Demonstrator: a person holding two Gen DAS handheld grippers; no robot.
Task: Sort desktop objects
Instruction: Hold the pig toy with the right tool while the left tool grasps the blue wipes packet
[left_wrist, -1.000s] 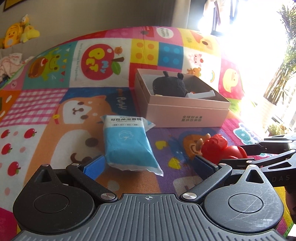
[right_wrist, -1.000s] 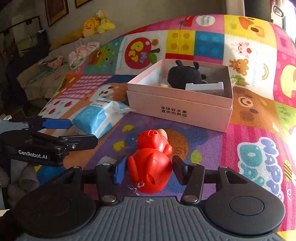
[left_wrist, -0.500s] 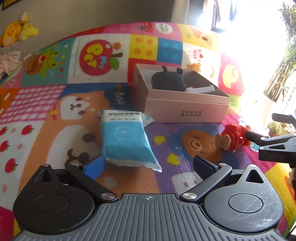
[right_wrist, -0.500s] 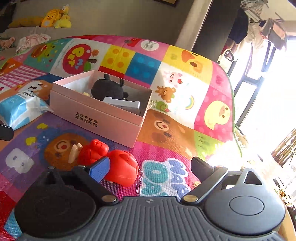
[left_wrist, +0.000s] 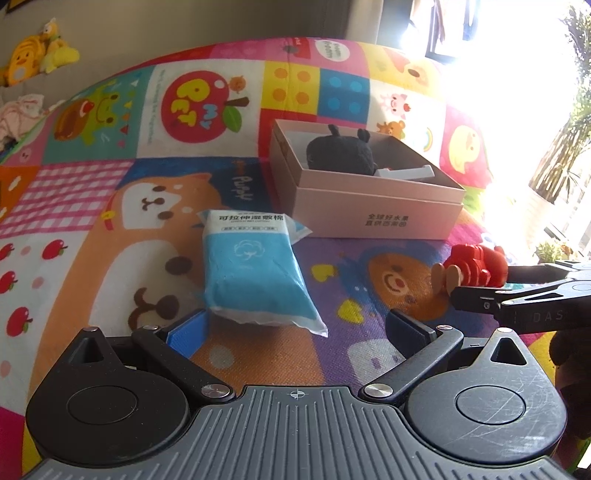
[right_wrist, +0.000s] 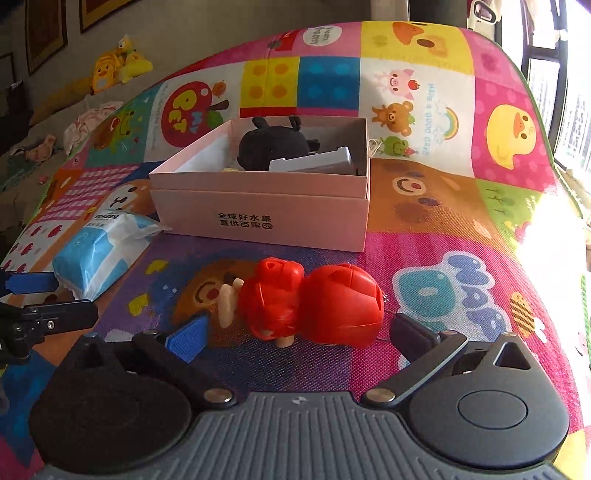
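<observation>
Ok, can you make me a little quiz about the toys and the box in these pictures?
1. True or false: the red plastic toy figure lies on its side on the colourful play mat.
2. What sits inside the open pink cardboard box: A) a black plush toy and a grey flat thing, B) a yellow duck, C) nothing?
3. Fill in: the blue and white packet lies to the ____ of the box in the left wrist view.

Key: 1 true; 2 A; 3 left.
</observation>
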